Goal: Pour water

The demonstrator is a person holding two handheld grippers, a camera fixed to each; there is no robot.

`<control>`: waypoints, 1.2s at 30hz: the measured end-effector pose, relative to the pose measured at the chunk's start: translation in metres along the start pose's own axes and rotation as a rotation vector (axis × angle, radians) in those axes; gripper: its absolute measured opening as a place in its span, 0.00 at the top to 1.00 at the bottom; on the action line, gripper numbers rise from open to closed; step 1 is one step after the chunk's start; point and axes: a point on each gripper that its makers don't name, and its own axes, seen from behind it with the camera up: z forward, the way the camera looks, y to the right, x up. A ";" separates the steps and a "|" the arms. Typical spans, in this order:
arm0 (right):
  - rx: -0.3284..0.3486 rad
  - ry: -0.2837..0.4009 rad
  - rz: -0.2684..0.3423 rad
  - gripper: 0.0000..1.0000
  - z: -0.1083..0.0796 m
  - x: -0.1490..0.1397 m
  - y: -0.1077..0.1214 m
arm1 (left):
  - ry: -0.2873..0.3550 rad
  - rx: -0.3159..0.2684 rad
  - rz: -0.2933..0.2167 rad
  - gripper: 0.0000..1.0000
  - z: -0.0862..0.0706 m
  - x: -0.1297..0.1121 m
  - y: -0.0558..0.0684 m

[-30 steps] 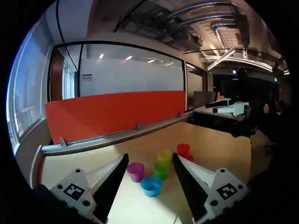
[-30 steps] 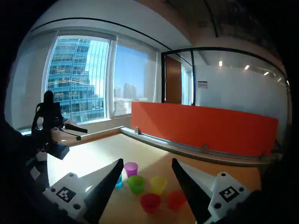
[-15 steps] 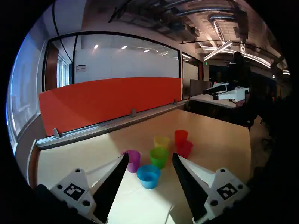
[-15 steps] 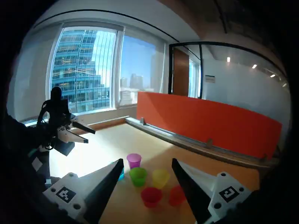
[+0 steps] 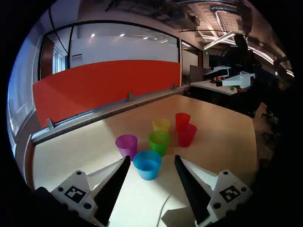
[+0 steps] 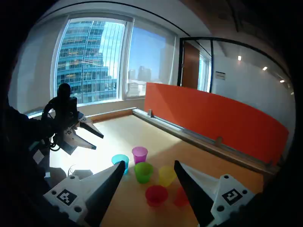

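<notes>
Several small plastic cups stand in a cluster on the pale wooden table [image 5: 223, 140]: blue [image 5: 147, 165], purple [image 5: 126, 144], green [image 5: 159, 141], yellow [image 5: 161, 124], orange-red [image 5: 182, 119] and crimson [image 5: 187, 134]. My left gripper [image 5: 151, 159] is open, hovering just short of the blue cup. My right gripper [image 6: 149, 163] is open too, above the same cluster from the other side, with the green cup [image 6: 144, 171], yellow cup [image 6: 166, 175] and crimson cup [image 6: 156, 195] between its fingers. The right gripper view also catches the left gripper [image 6: 98, 142] in a person's hand, left of the blue cup [image 6: 120, 160].
An orange partition [image 5: 106, 81] with a metal rail runs along the table's far edge. Big windows [image 6: 91, 68] stand beyond the table end. The other gripper [image 5: 231, 77] shows far off against dark desks and chairs at the right.
Both views have tipped downward and come closer to the cups. In the right gripper view the left gripper has moved in toward the cluster, and the blue cup has come out from behind my finger.
</notes>
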 end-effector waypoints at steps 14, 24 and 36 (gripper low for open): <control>0.015 -0.029 -0.010 0.00 0.018 -0.007 0.004 | -0.094 -0.006 0.019 0.14 0.028 -0.036 -0.008; 0.027 -0.043 -0.014 0.00 0.030 -0.012 0.006 | -0.171 -0.032 0.036 0.14 0.047 -0.053 -0.009; 0.044 -0.052 -0.015 0.00 0.040 -0.013 0.006 | -0.250 -0.043 0.060 0.14 0.070 -0.067 -0.013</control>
